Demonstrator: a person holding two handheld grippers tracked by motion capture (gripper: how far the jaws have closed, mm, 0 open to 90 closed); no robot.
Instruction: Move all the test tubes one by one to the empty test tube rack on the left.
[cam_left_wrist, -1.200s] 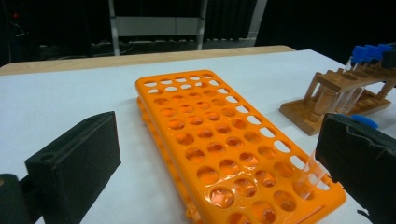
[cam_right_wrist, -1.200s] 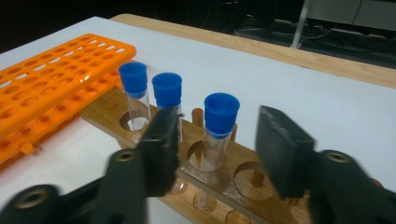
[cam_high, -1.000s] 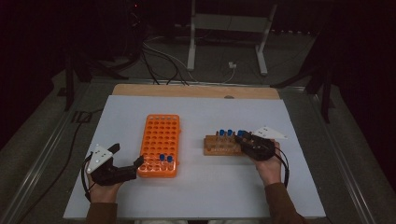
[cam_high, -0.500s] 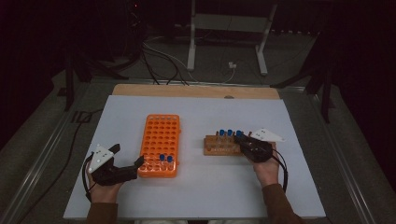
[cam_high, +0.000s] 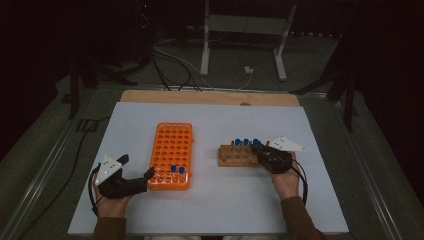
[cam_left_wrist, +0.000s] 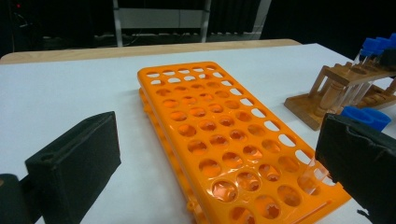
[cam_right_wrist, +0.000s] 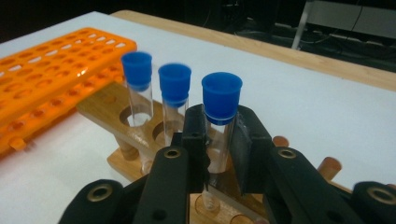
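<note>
right gripper (cam_right_wrist: 218, 154) now clamped on blue-capped tube (cam_right_wrist: 220, 121) in wooden rack (cam_right_wrist: 140, 140), jaws just closed, left gripper (cam_left_wrist: 210, 168) unmoved, released

Glossy orange plastic rack (cam_left_wrist: 224, 140); matt wooden stand (cam_right_wrist: 140, 140).

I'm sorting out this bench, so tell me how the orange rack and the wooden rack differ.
The orange rack is plastic, a flat grid of many holes; the wooden rack is small, with few holes on turned posts. The orange rack holds two blue-capped tubes at its near end; the wooden rack holds three, one clamped by the right gripper. Both sit on the white table.
</note>
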